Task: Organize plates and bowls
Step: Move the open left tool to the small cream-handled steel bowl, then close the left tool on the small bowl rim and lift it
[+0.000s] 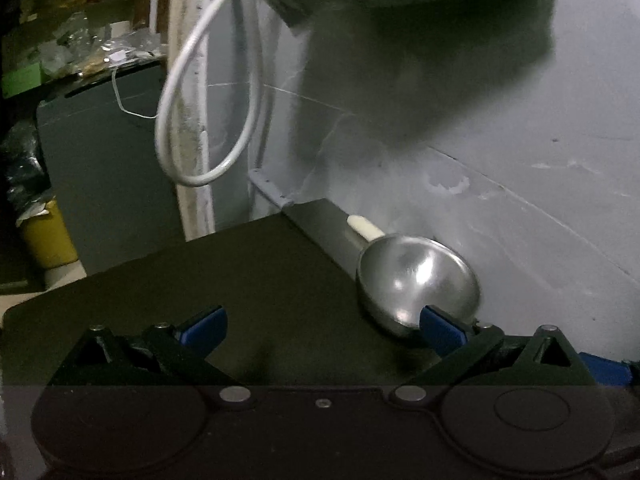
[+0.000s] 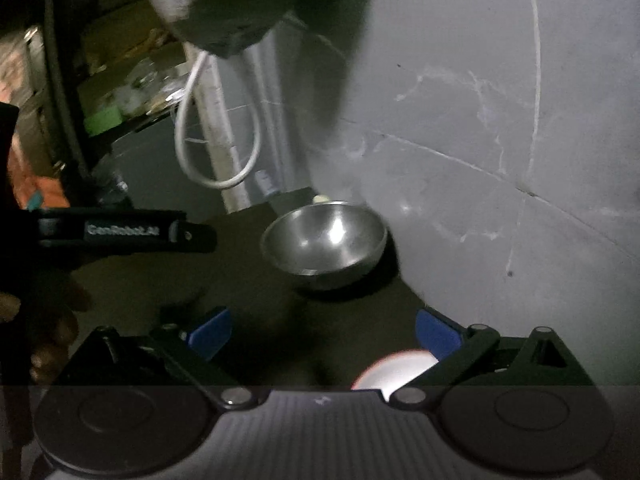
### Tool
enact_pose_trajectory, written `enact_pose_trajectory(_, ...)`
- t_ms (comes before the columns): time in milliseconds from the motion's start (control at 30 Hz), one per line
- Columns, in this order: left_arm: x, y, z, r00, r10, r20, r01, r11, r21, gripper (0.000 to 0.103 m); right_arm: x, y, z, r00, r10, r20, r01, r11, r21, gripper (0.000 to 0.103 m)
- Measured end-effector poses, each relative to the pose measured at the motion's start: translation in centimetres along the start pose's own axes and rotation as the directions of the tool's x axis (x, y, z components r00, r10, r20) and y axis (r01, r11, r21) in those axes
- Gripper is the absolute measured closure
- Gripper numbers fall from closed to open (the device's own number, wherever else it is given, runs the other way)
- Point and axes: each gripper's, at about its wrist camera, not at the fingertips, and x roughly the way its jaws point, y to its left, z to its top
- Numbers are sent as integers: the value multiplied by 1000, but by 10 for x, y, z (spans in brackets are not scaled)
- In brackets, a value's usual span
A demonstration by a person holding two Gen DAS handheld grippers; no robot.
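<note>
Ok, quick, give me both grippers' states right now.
Left gripper: open, nothing between its blue fingers; the steel bowl sits just beyond.
Right gripper: open, holding nothing.

A metal bowl (image 1: 418,284) sits upright on a dark table (image 1: 224,280), at the table's far edge, hard against the wall (image 1: 520,184) behind it. From the left gripper (image 1: 322,326) the bowl lies at about one o'clock, just past one fingertip; nothing is between the jaws. From the right gripper (image 2: 323,330) it lies at twelve o'clock, farther off. A small pale object (image 1: 365,227) rests just behind the bowl. A looped cable (image 1: 200,112) hangs at eleven o'clock. A plate (image 2: 394,372) lies under the right gripper.
</note>
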Motion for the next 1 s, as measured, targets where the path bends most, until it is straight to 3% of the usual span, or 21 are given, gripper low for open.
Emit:
enact_pose_trajectory(300, 64, 2, 14, 997, -40, -66, 37, 998, -43, 3, 64, -14, 14, 1000, -10, -10, 11, 995, 98, 18)
enact_pose_trajectory(600, 82, 0, 15, 990, -89, -106, 82, 994, -70, 31, 76, -15, 16, 1000, -4, -11, 5, 995, 99, 32)
enact_pose_trajectory(733, 88, -3, 15, 986, -99, -137, 90, 993, -77, 59, 77, -16, 17, 1000, -6, -18, 8, 995, 96, 41)
enact_pose_trajectory(800, 91, -4, 14, 983, -107, -148, 94, 991, -92, 66, 78, -17, 19, 1000, 1, -19, 1, 995, 99, 46)
enact_pose_trajectory(867, 93, -4, 13, 980, -131, -152, 115, 988, -107, 79, 81, -18, 19, 1000, 11, -25, -8, 995, 100, 51)
enact_pose_trajectory(1000, 90, -6, 10, 979, -138, -147, 122, 986, -113, 83, 79, -22, 18, 999, 32, -25, -29, 993, 117, 59)
